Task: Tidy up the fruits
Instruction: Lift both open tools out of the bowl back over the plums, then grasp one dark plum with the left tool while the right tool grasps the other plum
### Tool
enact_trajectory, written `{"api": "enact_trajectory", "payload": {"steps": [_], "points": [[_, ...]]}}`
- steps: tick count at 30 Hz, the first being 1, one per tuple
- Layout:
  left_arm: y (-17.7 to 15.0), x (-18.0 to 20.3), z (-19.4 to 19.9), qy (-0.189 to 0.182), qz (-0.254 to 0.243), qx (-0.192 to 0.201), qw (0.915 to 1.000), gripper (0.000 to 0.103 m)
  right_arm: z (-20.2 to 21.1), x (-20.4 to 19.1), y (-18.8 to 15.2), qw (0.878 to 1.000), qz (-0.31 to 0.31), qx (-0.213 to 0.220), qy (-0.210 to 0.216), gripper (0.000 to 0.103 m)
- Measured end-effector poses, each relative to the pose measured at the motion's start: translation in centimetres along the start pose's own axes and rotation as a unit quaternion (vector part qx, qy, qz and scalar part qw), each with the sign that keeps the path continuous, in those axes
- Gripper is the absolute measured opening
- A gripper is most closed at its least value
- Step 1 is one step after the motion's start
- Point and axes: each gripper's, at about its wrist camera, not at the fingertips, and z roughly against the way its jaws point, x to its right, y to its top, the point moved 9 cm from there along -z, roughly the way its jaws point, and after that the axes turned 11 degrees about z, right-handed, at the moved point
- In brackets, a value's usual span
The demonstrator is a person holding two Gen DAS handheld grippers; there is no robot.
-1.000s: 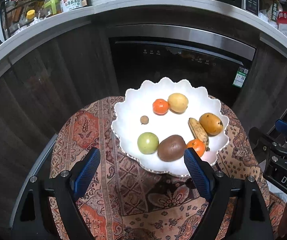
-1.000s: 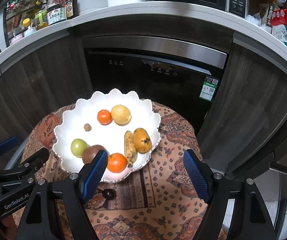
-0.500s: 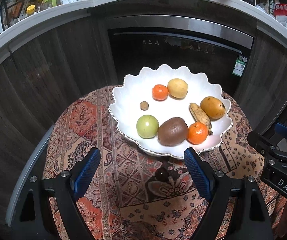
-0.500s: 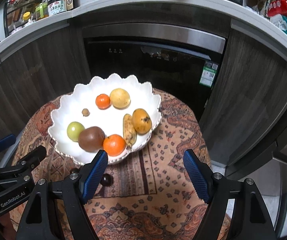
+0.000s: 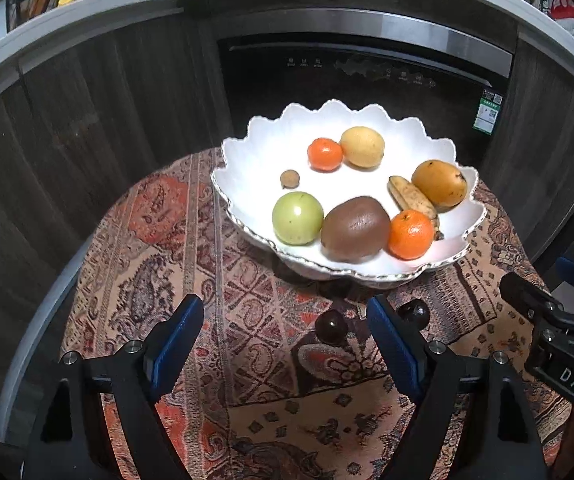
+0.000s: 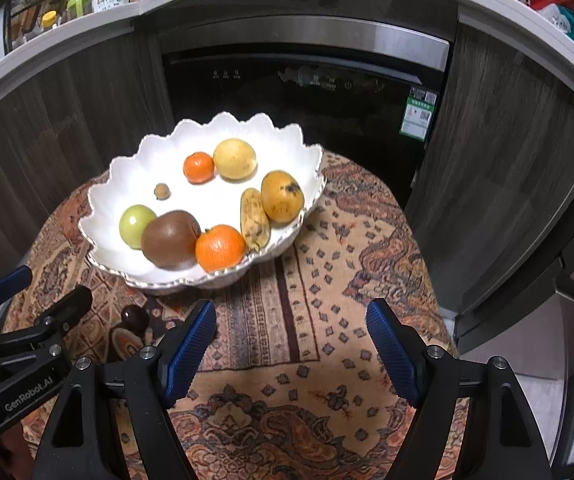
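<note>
**Fruit bowl on patterned cloth, both grippers wide apart**

"DAS" is printed on the right gripper [image 6: 291,340] body, "GenRobot.AI" on the left gripper [image 5: 285,334]; both are spread and hold nothing. The bowl [image 5: 247,168] sits on the cloth [image 6: 347,280], holding an apple [image 5: 297,218], kiwi [image 5: 355,228], banana [image 5: 413,202] and two oranges. Two dark fruits [image 5: 331,327] lie on the cloth just before the bowl; one is partly hidden by a finger. Open cloth lies right of the bowl. The oven [image 6: 307,80] label is unreadable.
</note>
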Motion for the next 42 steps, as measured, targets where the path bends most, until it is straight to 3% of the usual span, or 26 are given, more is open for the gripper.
{"api": "enact_trajectory", "payload": {"steps": [7,10,20,26,38,42], "points": [[-1.9,-0.2,-2.3,0.002,0.001,-0.02,0.9998,0.084,-1.5,-0.5,-1.4,1.0,-0.002,-0.009,-0.001,0.078],[-2.2,-0.3,-2.9,0.001,0.003,-0.022,0.9998,0.076,-2.0,-0.5,-1.5,1.0,-0.002,-0.011,-0.002,0.078],[-2.7,0.8,-4.9,-0.012,0.001,-0.035,0.9993,0.076,-3.5,-0.3,-1.9,1.0,-0.01,-0.015,0.0,0.078],[-3.0,1.4,-5.9,-0.018,-0.005,-0.043,0.9989,0.065,-4.2,0.1,-2.2,1.0,-0.017,-0.02,0.002,0.078],[-3.7,2.6,-6.9,-0.031,-0.012,-0.06,0.9976,0.026,-4.5,0.2,-2.5,0.999,-0.022,-0.025,0.007,0.079],[-3.7,2.7,-6.7,-0.029,-0.012,-0.06,0.9977,0.026,-4.4,0.3,-2.5,0.999,-0.026,-0.024,0.007,0.079]]}}
